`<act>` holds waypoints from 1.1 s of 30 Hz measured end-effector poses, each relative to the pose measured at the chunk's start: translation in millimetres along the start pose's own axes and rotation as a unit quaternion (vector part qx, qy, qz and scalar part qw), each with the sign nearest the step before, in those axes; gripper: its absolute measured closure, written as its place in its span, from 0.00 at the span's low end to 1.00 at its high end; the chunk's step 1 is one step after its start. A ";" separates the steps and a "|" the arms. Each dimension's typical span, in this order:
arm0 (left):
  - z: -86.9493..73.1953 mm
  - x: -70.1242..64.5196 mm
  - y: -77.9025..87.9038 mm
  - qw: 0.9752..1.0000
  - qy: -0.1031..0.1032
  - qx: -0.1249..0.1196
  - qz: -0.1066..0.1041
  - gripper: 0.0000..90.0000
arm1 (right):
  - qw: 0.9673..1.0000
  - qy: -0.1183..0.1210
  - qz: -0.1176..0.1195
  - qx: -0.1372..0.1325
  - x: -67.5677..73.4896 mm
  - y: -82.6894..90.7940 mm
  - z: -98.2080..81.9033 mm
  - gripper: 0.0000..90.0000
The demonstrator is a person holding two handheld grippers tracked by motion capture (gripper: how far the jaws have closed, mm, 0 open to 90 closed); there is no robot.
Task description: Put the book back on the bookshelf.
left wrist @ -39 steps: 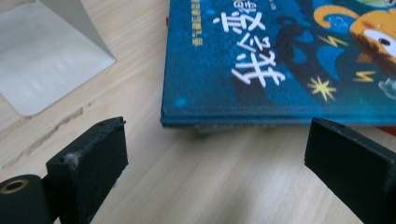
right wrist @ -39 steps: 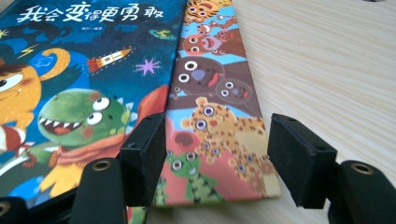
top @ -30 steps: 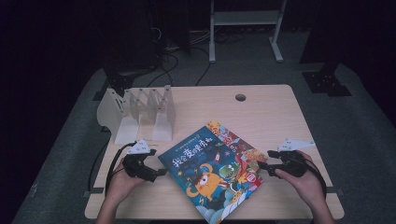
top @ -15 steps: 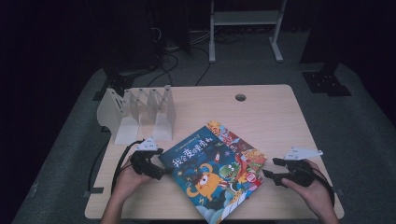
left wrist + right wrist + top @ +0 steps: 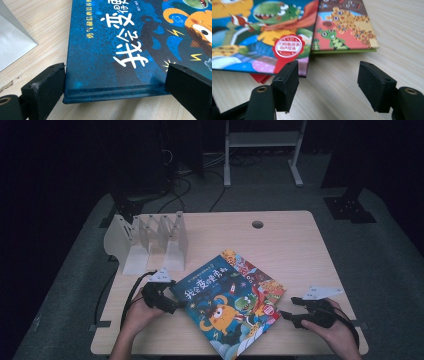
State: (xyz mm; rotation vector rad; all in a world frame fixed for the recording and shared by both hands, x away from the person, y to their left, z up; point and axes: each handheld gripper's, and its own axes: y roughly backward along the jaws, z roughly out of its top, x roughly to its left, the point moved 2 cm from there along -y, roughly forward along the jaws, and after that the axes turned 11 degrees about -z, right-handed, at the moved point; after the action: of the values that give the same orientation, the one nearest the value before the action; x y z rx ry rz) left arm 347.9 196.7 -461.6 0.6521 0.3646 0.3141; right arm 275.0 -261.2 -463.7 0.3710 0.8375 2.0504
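Observation:
A blue picture book (image 5: 227,307) with an orange monster on its cover lies slantwise on the wooden table (image 5: 295,250), on top of other books. My left gripper (image 5: 175,305) is at the book's left corner. In the left gripper view it (image 5: 116,75) is open, with its jaws on either side of the spine end of the blue cover (image 5: 112,37). My right gripper (image 5: 286,316) is open, just off the stack's right corner. In the right gripper view it (image 5: 328,72) faces the top book (image 5: 262,37), a green-edged book (image 5: 344,30) under it and a red one (image 5: 260,77) lower down.
A white book rack (image 5: 150,240) with several upright dividers stands at the table's back left, and its base (image 5: 12,47) lies close to my left gripper. A cable hole (image 5: 257,224) sits near the far edge. Bare wood lies to the right of the books.
My right gripper has drawn back from the books toward the table's front edge. My left gripper has edged right, up to the blue book's corner.

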 end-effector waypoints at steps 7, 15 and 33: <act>0.0 -1.8 -1.1 1.000 -0.001 0.004 -0.012 0.03 | 1.000 -0.009 -0.001 -0.004 -5.9 -4.5 0.2 0.34; 0.0 -3.6 -1.0 1.000 -0.003 0.006 -0.024 0.03 | 1.000 -0.007 -0.017 0.001 -15.0 -12.7 9.2 0.33; 0.0 -5.8 -2.2 0.999 -0.007 0.008 -0.040 0.03 | 0.998 -0.001 -0.054 0.011 -30.9 -39.1 37.5 0.33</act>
State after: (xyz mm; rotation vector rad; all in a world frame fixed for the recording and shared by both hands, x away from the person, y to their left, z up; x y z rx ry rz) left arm 343.1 192.8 -461.7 0.6527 0.3790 0.2313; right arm 337.1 -254.8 -461.6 0.3323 0.8623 1.9416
